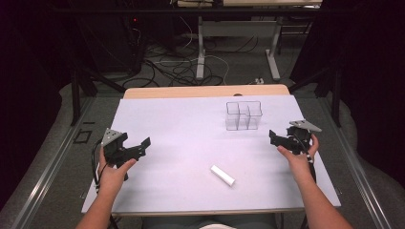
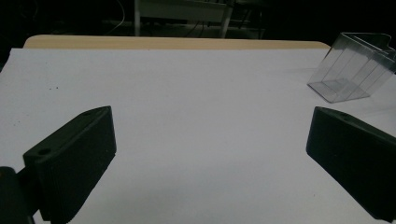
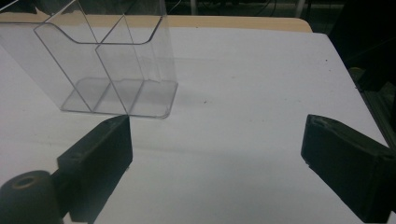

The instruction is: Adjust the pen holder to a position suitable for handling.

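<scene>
Forearms come in from the bottom of the high view, each hand wrapped around a black gripper above a pale lilac-white worktop (image 1: 191, 129) with a bare wooden strip along its far edge. At the near left, the left gripper (image 1: 143, 145) has a grey three-cornered plate on top, and its fingers are spread and hold nothing. At the right edge, the right gripper (image 1: 273, 137) points inward toward the middle, fingers also parted and empty. A small white cylinder (image 1: 223, 175), smooth and matte, lies on its side near the front of the worktop, between the two hands and well apart from both. Farther back, right of centre, stands a clear plastic organizer (image 1: 243, 115), upright, thin-walled, split into compartments.

From the left gripper view, two blocky black fingers (image 2: 70, 163) with finely ribbed inner faces stand wide apart over bare worktop; the clear organizer (image 2: 352, 74) sits at the upper right, beyond them.

From the right gripper view, the fingers (image 3: 98, 163) are likewise spread wide, gripping nothing. The organizer (image 3: 116, 65) is near, just beyond the left finger, its glossy walls, rounded corners and inner dividers plain to see.
</scene>
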`<state>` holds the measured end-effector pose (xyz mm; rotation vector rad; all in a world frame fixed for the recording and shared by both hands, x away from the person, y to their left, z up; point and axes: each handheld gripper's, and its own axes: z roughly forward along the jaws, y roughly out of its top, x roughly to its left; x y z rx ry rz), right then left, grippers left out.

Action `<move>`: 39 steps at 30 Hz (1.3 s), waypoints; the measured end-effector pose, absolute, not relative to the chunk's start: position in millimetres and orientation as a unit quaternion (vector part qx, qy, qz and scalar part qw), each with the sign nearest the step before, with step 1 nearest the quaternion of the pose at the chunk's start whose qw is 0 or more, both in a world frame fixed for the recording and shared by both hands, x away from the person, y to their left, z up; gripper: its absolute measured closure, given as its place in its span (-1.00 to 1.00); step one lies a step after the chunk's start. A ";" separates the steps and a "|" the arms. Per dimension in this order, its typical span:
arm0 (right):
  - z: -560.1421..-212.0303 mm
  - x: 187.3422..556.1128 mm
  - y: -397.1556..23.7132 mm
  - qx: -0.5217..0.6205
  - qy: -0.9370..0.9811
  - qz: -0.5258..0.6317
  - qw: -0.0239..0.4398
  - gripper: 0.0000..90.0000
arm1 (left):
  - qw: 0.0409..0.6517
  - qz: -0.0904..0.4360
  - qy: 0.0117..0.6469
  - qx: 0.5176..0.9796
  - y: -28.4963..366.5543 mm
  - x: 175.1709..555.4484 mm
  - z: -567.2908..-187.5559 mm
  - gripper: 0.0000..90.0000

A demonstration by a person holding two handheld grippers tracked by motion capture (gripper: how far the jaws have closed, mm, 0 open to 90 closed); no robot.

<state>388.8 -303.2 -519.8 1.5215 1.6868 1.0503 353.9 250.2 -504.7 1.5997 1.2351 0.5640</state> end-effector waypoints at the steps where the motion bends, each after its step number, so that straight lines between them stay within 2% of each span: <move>1: -520.0 388.7 -304.5 0.577 0.639 0.401 0.314 -0.78 | 0.494 0.233 0.508 0.666 250.9 354.2 -504.8 -0.97; 12: -517.9 389.1 -311.9 0.593 0.628 0.400 0.308 -0.60 | 0.489 0.233 0.511 0.667 246.5 356.0 -506.2 -0.96; 15: -512.9 390.3 -310.5 0.584 0.639 0.400 0.302 -0.45 | 0.489 0.235 0.522 0.659 247.3 357.1 -506.5 -0.96; 19: -503.5 392.4 -307.2 0.576 0.643 0.403 0.304 -0.36 | 0.480 0.235 0.522 0.665 247.3 356.6 -508.2 -0.96; 31: -482.7 420.8 -295.1 0.569 0.662 0.401 0.279 -0.22 | 0.469 0.243 0.530 0.663 251.6 355.5 -508.3 -0.96; 37: -474.4 431.9 -289.1 0.564 0.669 0.399 0.276 -0.22 | 0.463 0.246 0.532 0.666 249.7 354.8 -508.5 -0.96; 39: -470.7 435.8 -287.5 0.564 0.670 0.395 0.278 -0.13 | 0.463 0.246 0.530 0.667 249.1 355.4 -509.6 -0.96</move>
